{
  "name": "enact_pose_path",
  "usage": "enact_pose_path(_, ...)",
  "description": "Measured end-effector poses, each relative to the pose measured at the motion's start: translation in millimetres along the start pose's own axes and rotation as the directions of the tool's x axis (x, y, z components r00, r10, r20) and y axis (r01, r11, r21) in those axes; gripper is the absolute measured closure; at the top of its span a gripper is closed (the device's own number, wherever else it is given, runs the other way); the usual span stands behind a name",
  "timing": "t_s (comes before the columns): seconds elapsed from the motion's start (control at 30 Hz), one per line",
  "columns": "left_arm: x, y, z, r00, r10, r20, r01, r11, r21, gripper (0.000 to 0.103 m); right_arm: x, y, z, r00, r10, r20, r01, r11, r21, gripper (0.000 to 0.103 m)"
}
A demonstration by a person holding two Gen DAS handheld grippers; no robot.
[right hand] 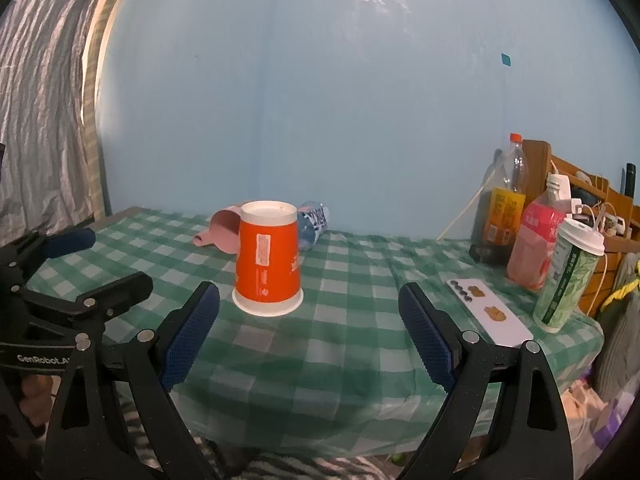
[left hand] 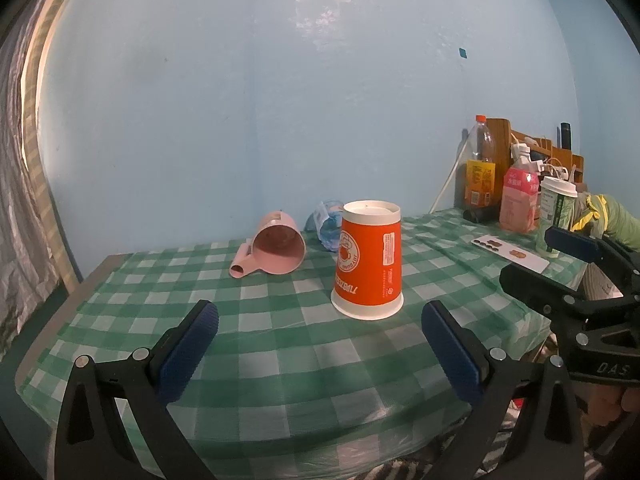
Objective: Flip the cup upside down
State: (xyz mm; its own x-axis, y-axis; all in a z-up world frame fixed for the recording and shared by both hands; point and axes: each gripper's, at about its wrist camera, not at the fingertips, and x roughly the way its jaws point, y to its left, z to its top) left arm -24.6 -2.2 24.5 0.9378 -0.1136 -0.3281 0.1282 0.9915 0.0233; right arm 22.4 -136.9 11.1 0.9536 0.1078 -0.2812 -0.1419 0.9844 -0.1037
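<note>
An orange paper cup [left hand: 369,260] stands upside down, rim down, on the green checked tablecloth [left hand: 280,340]; it also shows in the right wrist view [right hand: 267,258]. My left gripper [left hand: 320,320] is open and empty, a little in front of the cup. My right gripper [right hand: 310,308] is open and empty, with the cup just ahead of its left finger. The right gripper shows at the right edge of the left wrist view [left hand: 568,264]. The left gripper shows at the left edge of the right wrist view [right hand: 72,264].
A pink mug [left hand: 276,246] lies on its side behind the cup, beside a blue plastic bottle [left hand: 328,224] lying down. At the right stand drink bottles [right hand: 500,208], a lidded green cup [right hand: 568,276], a white card [right hand: 488,312] and a wooden rack [right hand: 580,184]. The wall is close behind.
</note>
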Motion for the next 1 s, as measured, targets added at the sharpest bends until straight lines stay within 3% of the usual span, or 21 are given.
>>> enact_pose_path(1.0,-2.7,-4.6,-4.1,1.0,-0.015,0.0,0.015,1.0,-0.007,0.0,5.0,-0.5,-2.8,1.0,0.01,-0.028,-0.01,1.0,0.005,0.013)
